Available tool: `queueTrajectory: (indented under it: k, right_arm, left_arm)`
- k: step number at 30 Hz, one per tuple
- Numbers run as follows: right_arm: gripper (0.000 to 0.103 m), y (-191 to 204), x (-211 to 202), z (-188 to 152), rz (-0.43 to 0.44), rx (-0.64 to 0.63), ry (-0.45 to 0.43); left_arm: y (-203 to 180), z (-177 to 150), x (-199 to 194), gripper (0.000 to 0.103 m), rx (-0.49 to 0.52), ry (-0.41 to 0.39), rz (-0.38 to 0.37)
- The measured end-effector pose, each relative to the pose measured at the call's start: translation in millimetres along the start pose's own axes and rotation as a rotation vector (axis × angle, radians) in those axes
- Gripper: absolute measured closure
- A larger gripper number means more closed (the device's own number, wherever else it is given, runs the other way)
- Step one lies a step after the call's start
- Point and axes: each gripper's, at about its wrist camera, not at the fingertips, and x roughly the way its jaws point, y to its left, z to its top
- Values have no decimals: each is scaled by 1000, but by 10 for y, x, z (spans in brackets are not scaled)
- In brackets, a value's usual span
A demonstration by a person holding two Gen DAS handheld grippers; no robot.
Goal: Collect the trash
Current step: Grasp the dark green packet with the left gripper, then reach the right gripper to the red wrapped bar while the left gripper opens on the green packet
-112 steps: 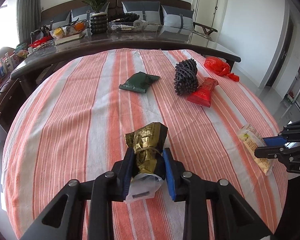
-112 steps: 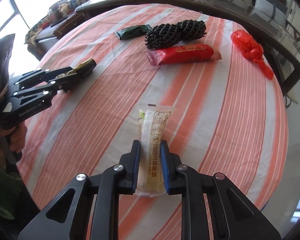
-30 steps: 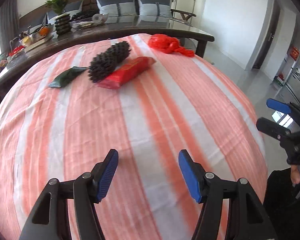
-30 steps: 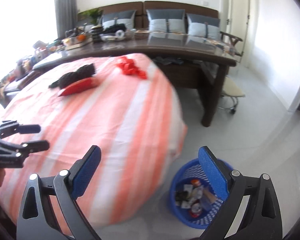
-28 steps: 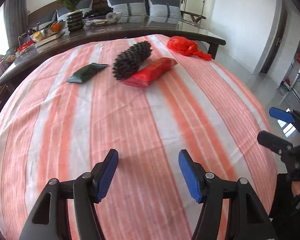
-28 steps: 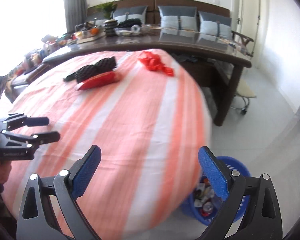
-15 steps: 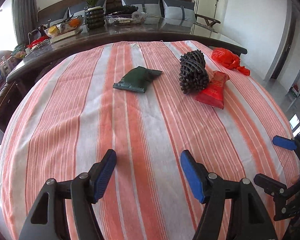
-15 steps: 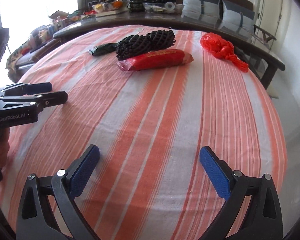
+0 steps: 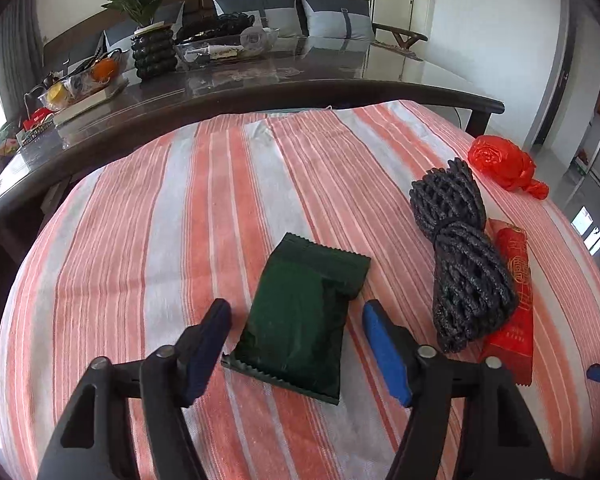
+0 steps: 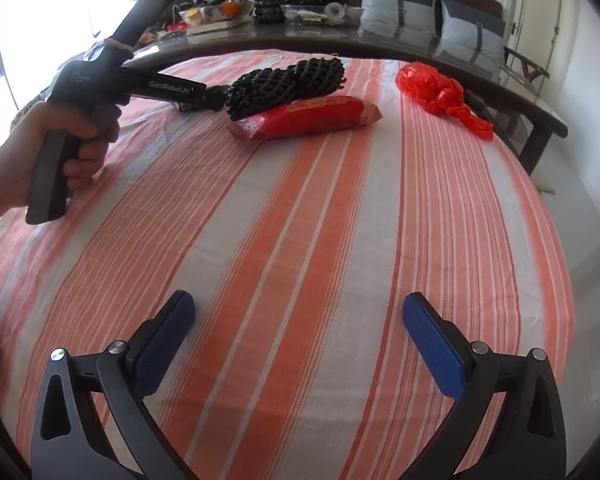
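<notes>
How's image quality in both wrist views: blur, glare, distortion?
Left wrist view: sharp, the green packet crisp between the open left gripper; heavy fisheye bends the dark table; its top mirrors the cushions. Right wrist view: sharp too; window at upper left blown out white; striped cloth evenly lit.

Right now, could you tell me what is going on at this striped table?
A person with a gripper in each hand is clearing trash. The left gripper straddles the dark green packet, its jaws just closing in but not yet pressing. The right gripper hangs open over bare cloth. The black mesh bundle, red wrapper and red bag wait.
</notes>
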Motion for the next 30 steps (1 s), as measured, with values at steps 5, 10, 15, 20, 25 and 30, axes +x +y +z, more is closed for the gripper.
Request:
queueTrajectory:
  k: [5,10,15,20,25,30]
  right_arm:
    - [0,-4,0,-2,0,0,0]
    - [0,-8,-3,-5,-1,0,0]
    - [0,-12,-5,-8,0,0,0]
    - [0,-19,-5,4,-4,12,6]
    - [4,-45,133,321,19,147,26]
    - [13,133,447,810,42,247,19]
  left_arm:
    - [-26,-101,-128,62,-31,-12,43]
    - [-8,-489,-495,62,-139,9,97]
    - [-105,-949,-897,62,-158,12,144]
    - [-79,-1187,-1050,62,-188,-17,169]
    - [-28,-1201,-1026,62,-221,-15,144]
    - [-12,-1213,-1025,62,-230,-19,130]
